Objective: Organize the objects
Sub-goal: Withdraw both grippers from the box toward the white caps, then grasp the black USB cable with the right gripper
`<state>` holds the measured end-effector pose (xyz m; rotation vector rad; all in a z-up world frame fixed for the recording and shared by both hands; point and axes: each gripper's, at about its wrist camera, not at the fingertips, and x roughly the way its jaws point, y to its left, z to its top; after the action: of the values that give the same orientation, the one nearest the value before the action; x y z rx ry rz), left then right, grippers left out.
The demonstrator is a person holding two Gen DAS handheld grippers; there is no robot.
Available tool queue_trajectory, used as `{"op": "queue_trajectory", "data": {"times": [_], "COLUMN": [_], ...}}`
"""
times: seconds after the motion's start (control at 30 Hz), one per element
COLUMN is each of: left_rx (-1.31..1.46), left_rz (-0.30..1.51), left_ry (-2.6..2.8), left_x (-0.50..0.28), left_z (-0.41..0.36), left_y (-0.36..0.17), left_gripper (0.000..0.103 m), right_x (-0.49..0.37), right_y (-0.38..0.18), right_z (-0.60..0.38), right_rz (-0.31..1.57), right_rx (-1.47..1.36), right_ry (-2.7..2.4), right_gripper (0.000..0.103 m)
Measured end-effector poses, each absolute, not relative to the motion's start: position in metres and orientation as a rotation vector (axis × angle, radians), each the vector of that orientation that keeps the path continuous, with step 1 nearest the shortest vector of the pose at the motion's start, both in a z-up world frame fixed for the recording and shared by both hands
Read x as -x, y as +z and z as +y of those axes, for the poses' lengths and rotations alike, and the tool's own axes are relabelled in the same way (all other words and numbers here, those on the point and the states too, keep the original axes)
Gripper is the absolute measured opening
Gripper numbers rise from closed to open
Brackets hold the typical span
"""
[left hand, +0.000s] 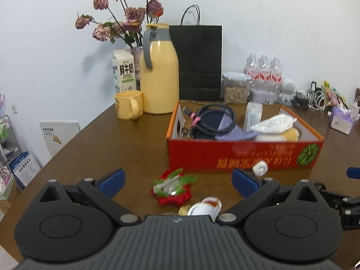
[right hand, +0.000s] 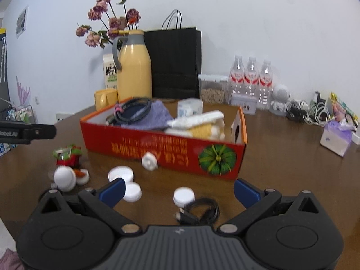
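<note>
Red box [left hand: 245,155], packed with cables and cloths; both tongs [left hand: 178,181] [right hand: 178,190] gape wide, empty.

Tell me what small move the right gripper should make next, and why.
Probably ease the right gripper forward and down onto the white cap lying between its open fingers. The red box already holds cables and cloths, while caps and a small black cable lie loose on the table. The left gripper is open too.

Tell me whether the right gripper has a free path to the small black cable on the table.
Probably yes: the right gripper is open, and the black cable lies just ahead between its fingers, nothing over it.
</note>
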<state>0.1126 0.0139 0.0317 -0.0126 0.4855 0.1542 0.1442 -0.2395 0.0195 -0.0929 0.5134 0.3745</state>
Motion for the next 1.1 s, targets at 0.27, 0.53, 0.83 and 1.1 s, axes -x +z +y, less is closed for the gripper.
{"op": "queue_trajectory", "data": {"times": [0.27, 0.53, 0.83, 1.1], "left_rx": [0.020, 0.030, 0.031, -0.008], "left_rz": [0.534, 0.575, 0.669, 0.659], "left_ry": [0.168, 0.159, 0.134, 0.121], "left_x": [-0.110, -0.108, -0.109, -0.114], "left_z": [0.025, 0.029, 0.023, 0.008], "left_y": [0.016, 0.005, -0.021, -0.023], "left_gripper": [0.103, 0.103, 0.103, 0.103], "right_x": [-0.155, -0.180, -0.176, -0.174], "right_y": [-0.008, -0.021, -0.022, -0.022], "right_z": [-0.250, -0.247, -0.244, -0.246], "right_rz": [0.595, 0.647, 0.616, 0.597], "right_rx": [0.083, 0.063, 0.069, 0.062], "right_ry": [0.335, 0.337, 0.344, 0.335], "right_gripper": [0.101, 0.082, 0.056, 0.054]}}
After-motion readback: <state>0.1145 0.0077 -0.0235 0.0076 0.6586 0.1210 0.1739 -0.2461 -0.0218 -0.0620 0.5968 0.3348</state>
